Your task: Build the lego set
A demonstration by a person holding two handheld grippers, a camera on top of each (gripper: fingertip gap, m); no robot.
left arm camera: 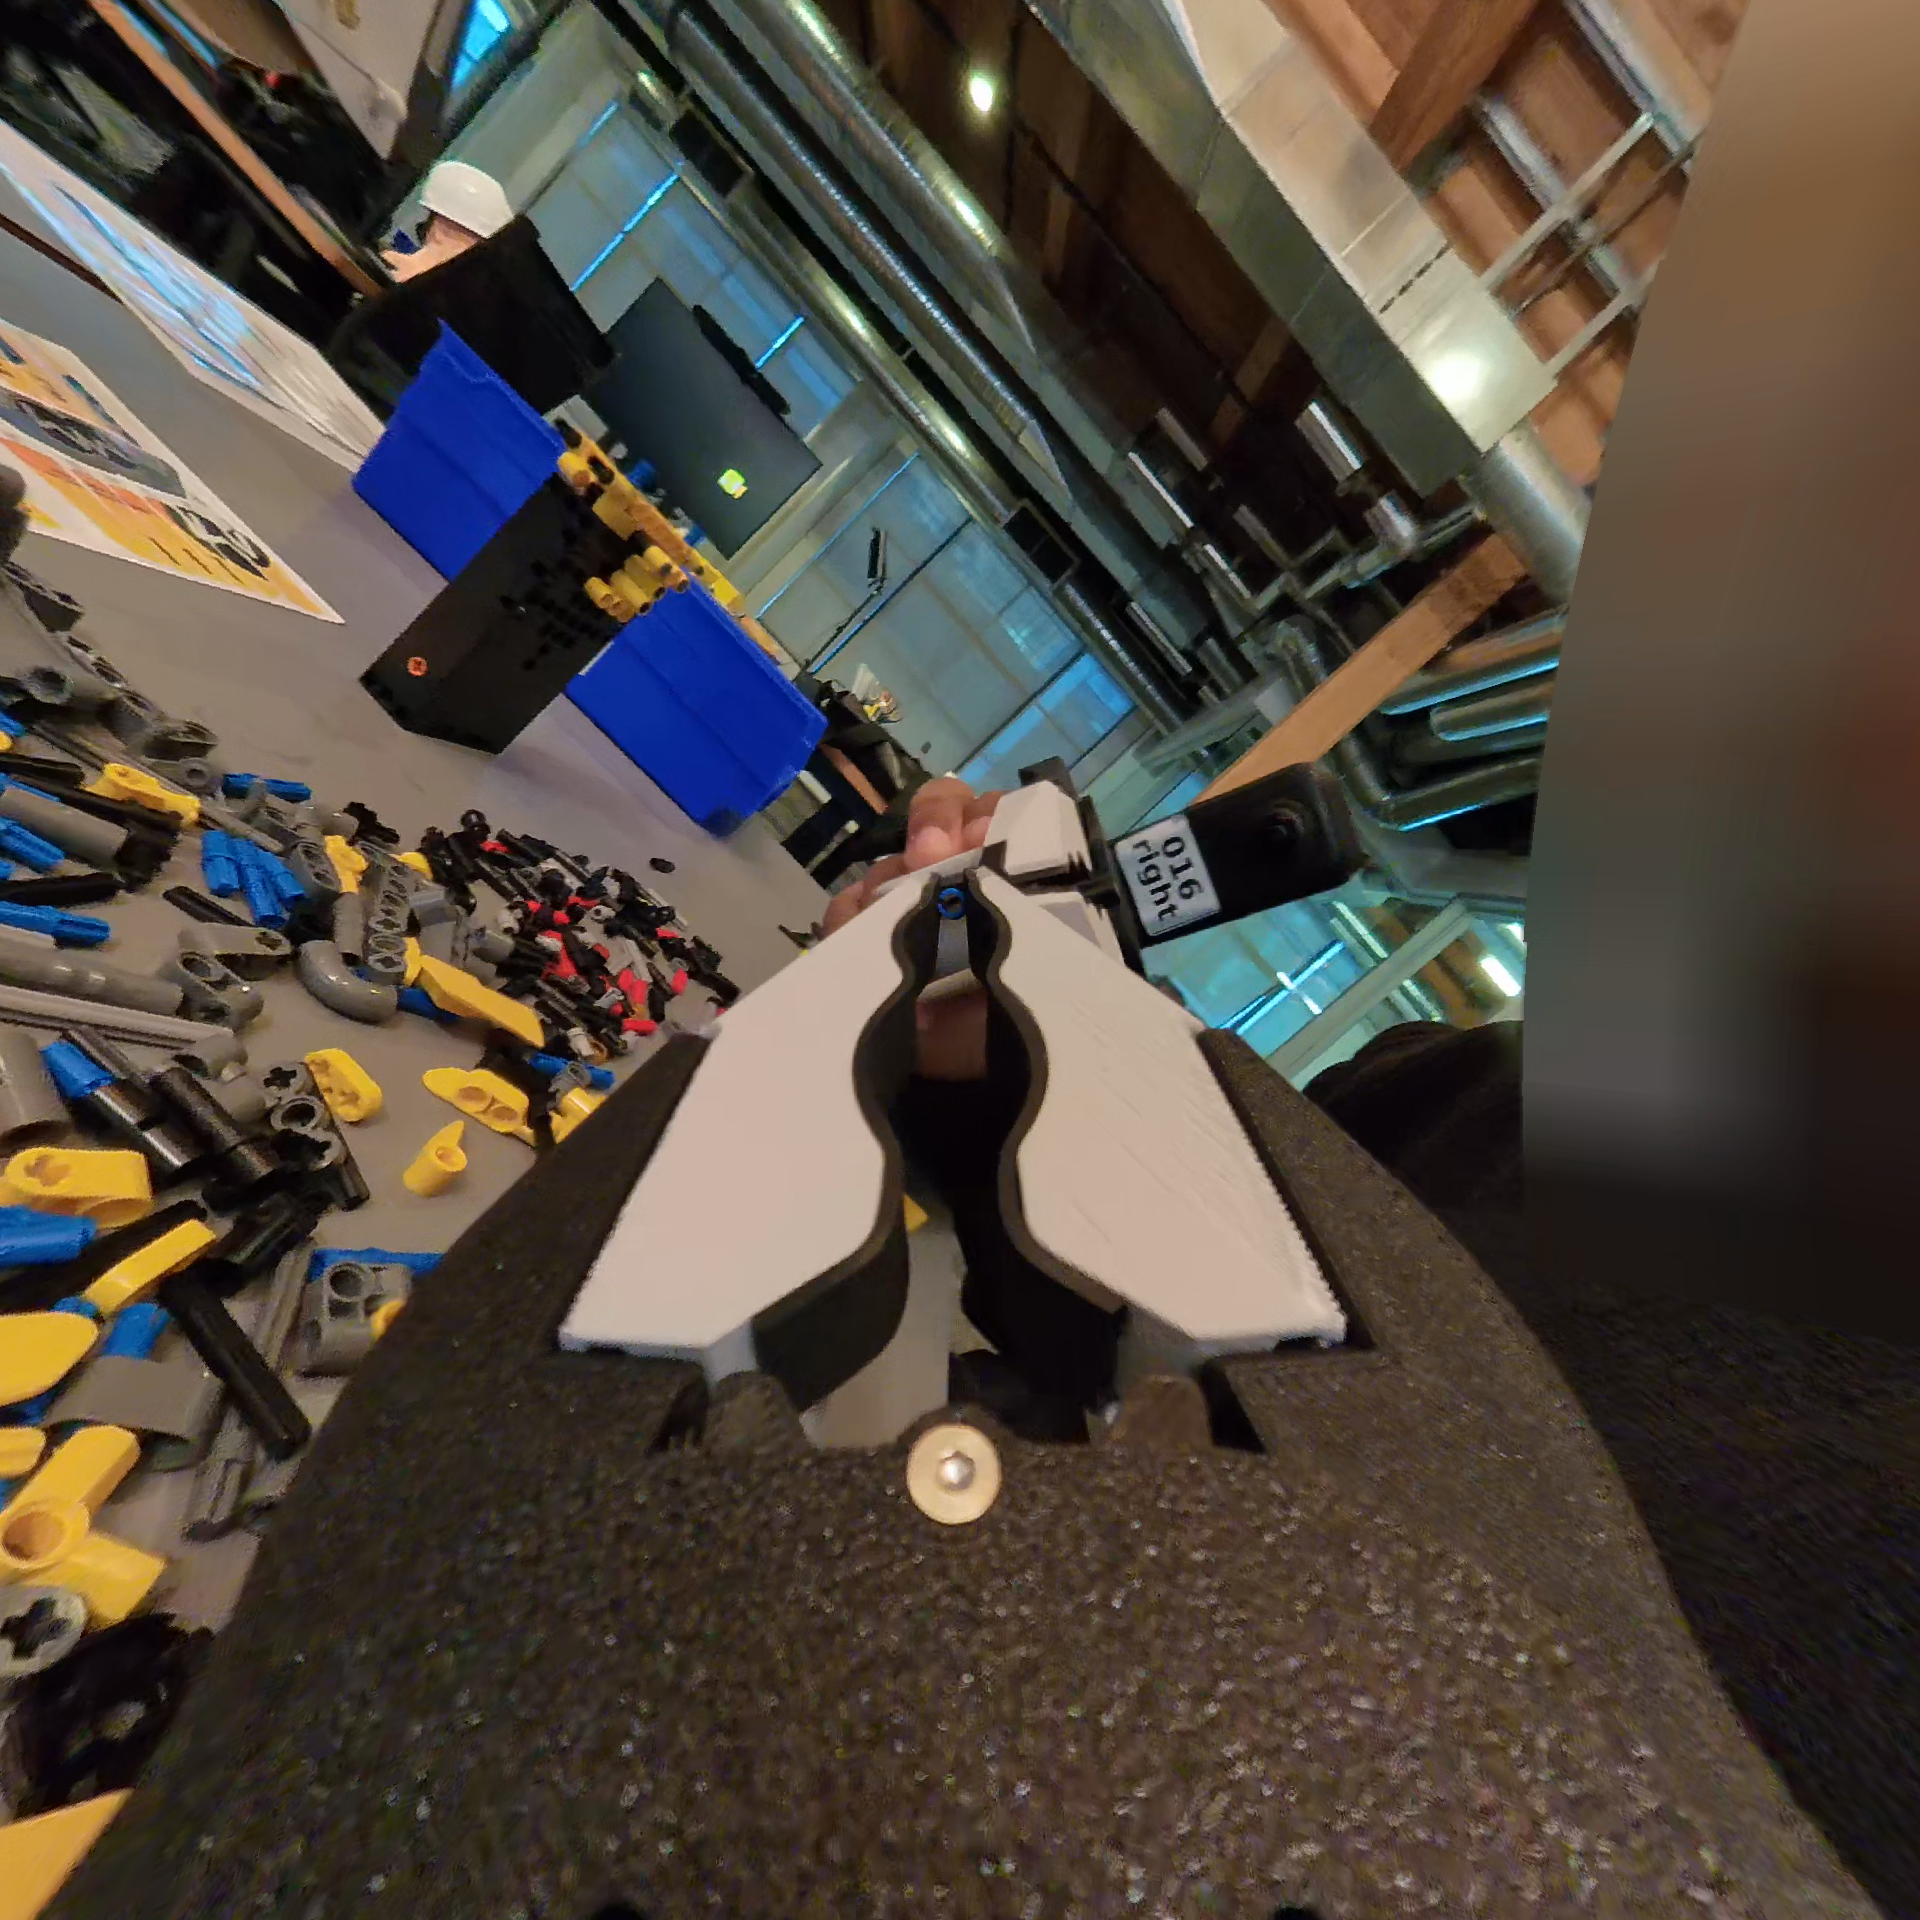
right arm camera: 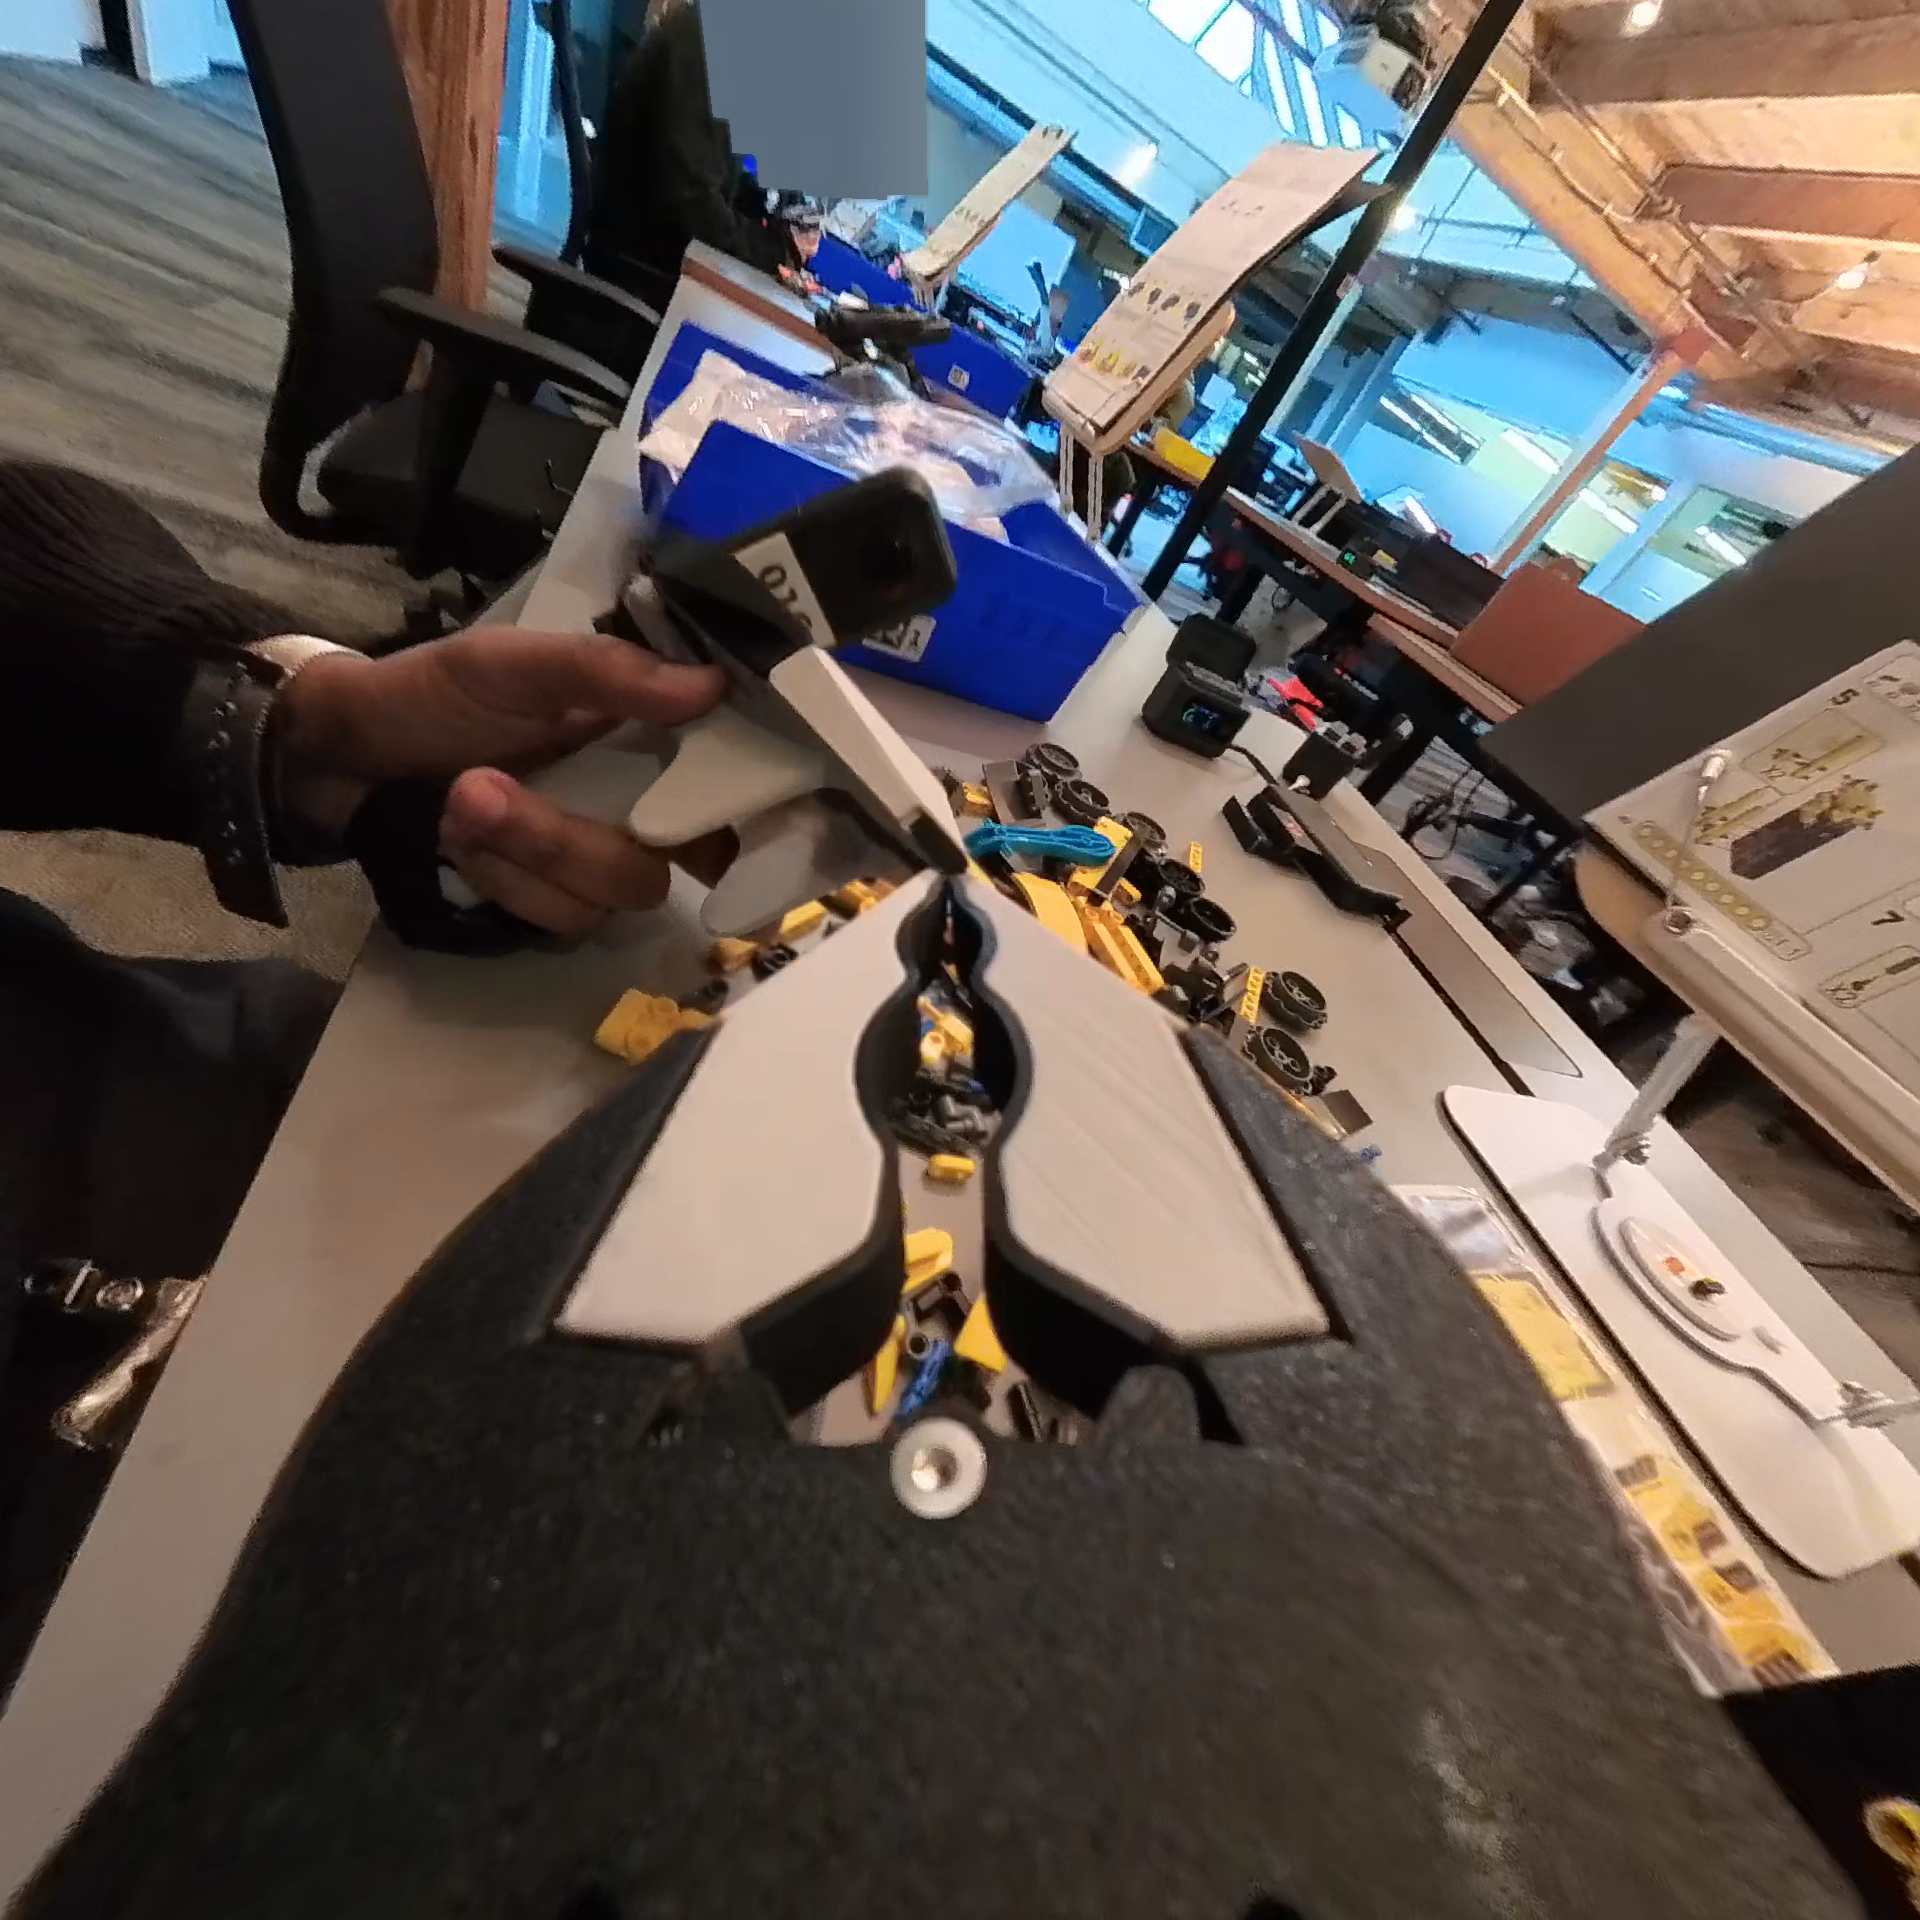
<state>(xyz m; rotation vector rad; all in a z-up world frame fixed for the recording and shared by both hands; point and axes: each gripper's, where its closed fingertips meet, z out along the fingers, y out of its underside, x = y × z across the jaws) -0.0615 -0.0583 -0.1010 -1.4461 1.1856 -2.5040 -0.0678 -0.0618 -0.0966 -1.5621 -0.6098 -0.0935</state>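
Left wrist view: 2 grippers [left arm camera: 951, 902] [left arm camera: 1023, 847], 1 blue pin [left arm camera: 950, 900], 2 blue bins [left arm camera: 457, 462].

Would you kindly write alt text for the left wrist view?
The left claw, raised above a grey table, pinches a small blue pin at its tips, meeting the right claw. Loose yellow, blue and black building-toy parts lie below, before blue bins.

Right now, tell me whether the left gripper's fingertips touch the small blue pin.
Touching. The left wrist view shows the blue pin pinched at the tips of the left gripper, with no gap visible.
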